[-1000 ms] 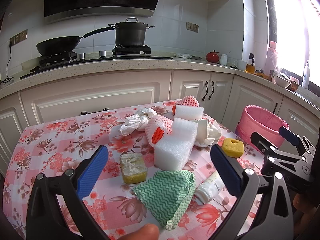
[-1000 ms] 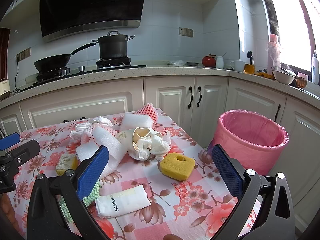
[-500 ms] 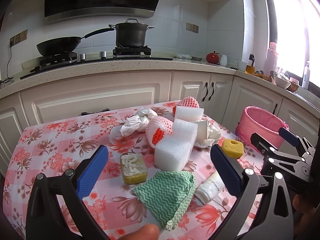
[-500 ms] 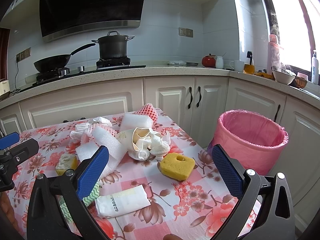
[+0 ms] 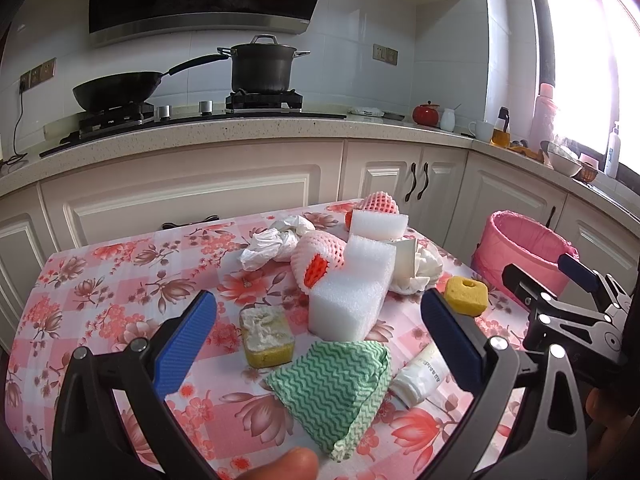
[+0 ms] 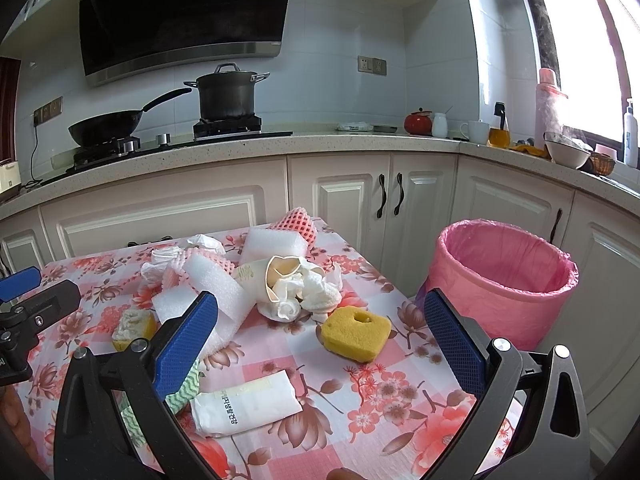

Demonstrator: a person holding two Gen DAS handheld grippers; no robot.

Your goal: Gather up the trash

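Trash lies on the floral table (image 5: 100, 292): a green wavy cloth (image 5: 334, 384), white foam blocks (image 5: 352, 292), a worn sponge (image 5: 266, 334), a yellow sponge (image 6: 356, 332) (image 5: 466, 295), a white packet (image 6: 244, 402), crumpled paper in a cup (image 6: 296, 286), and pink fruit nets (image 5: 320, 258). My left gripper (image 5: 318, 336) is open and empty, above the cloth and foam. My right gripper (image 6: 320, 344) is open and empty, above the packet and yellow sponge. A pink-lined bin (image 6: 504, 276) stands right of the table.
White kitchen cabinets (image 6: 384, 200) run behind the table and around the right. A wok (image 5: 116, 90) and a pot (image 5: 260, 66) sit on the stove. Bottles, cups and bowls (image 6: 564, 152) line the counter by the window.
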